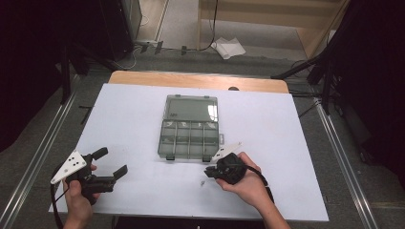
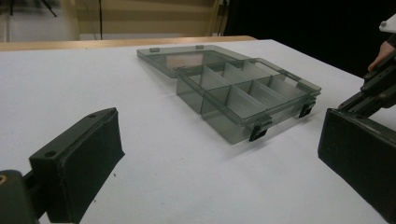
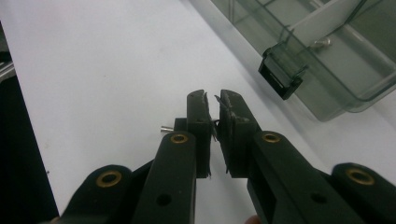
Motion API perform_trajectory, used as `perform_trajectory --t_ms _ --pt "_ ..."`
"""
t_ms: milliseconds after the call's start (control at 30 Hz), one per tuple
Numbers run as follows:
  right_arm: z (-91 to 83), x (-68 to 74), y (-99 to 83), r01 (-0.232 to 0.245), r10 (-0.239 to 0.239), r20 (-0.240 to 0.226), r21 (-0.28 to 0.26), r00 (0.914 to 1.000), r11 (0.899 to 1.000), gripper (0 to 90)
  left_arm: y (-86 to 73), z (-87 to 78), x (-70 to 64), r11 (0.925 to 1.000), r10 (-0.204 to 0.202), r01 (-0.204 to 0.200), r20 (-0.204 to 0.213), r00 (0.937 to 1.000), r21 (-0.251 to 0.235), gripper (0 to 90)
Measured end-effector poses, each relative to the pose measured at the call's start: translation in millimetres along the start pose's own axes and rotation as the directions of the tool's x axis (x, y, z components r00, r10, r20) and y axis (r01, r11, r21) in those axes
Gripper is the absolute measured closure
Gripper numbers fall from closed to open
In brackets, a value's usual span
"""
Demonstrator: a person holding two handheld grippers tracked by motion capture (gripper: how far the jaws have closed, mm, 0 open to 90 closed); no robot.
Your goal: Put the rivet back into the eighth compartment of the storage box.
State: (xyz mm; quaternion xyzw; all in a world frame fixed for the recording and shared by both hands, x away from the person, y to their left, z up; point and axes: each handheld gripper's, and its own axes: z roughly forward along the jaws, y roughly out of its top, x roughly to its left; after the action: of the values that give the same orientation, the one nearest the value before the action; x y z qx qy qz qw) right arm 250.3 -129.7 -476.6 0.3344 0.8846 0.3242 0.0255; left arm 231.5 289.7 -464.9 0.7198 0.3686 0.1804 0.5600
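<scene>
Right gripper (image 3: 213, 100): fingers nearly closed, pinching a small screw (image 3: 166, 129) on the worktop (image 1: 143, 109).
Left gripper (image 1: 110, 162): fingers wide, holding nothing.
Organizer box (image 1: 188, 138): lid open.

smoky grey see-through plastic compartment box (image 1: 189, 128) with black latches, sitting on a plain white table sheet (image 1: 129, 119); matte black two-jaw grippers (image 3: 213, 122), brass-looking rivets, maybe a silvery little screw (image 3: 165, 129)

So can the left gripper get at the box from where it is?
Probably yes. The left gripper is open and points at the box, with bare white table between them. The right gripper sits off by the box's near right corner, out of that path.
</scene>
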Motion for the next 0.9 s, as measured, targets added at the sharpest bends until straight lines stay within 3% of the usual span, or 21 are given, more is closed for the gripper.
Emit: perform_trajectory --t_ms 900 --pt "-19.6 -11.3 20.4 -0.012 0.013 0.012 -0.026 0.9998 1.0 84.3 0.3 -0.8 -0.6 1.0 0.002 -0.002 -0.002 1.0 -0.004 0.0"
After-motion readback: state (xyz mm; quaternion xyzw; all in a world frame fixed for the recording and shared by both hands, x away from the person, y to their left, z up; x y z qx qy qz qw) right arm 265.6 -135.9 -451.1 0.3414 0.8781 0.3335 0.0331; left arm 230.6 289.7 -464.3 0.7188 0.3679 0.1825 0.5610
